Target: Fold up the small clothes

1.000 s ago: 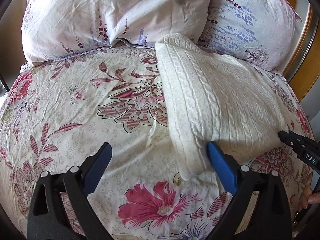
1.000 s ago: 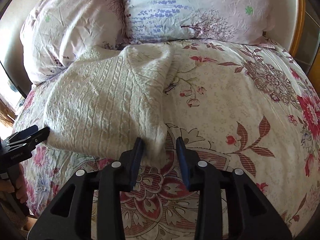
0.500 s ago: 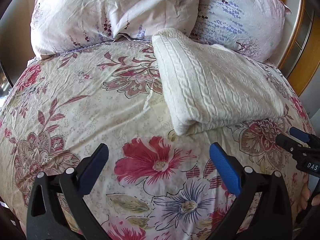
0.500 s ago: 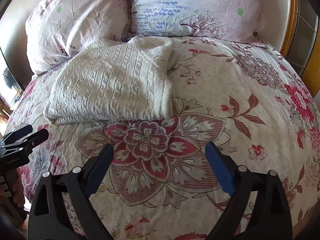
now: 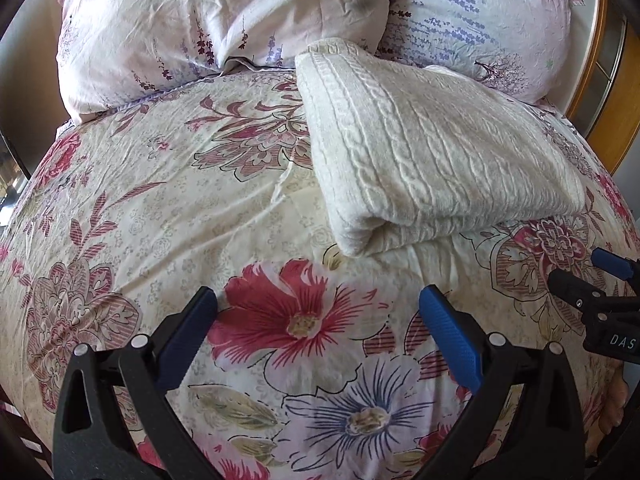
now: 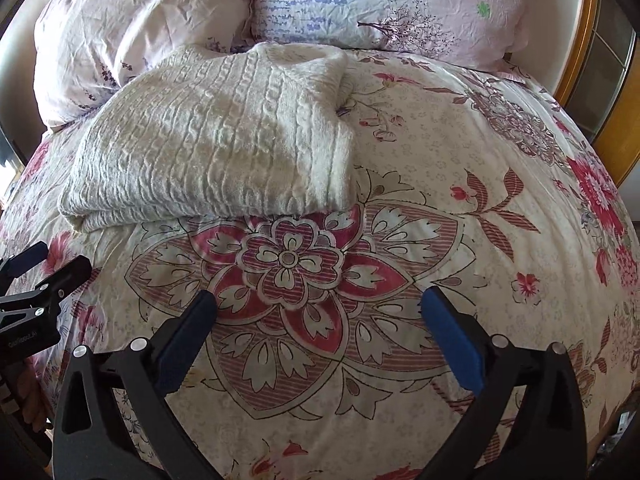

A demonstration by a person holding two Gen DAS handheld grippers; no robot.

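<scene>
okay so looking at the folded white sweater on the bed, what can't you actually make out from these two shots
- Underside and inner layers of the white sweater: both views, covered by its own top fold.
- Its sleeves and neckline: tucked inside or out of sight, both views.
- Lower parts of the pillows: right wrist view, behind the sweater.
- The hand holding the right gripper: left wrist view, cut off by the edge.

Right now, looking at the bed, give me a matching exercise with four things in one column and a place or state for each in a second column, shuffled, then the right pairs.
Things:
1. cream knit sweater
2. left gripper
3. pillows
4. floral duvet

Places or states:
A. propped at the head of the bed
B. folded, lying on the duvet
C. spread over the bed
D. open, nothing between its fingers

Pairs: 1-B, 2-D, 3-A, 4-C
</scene>
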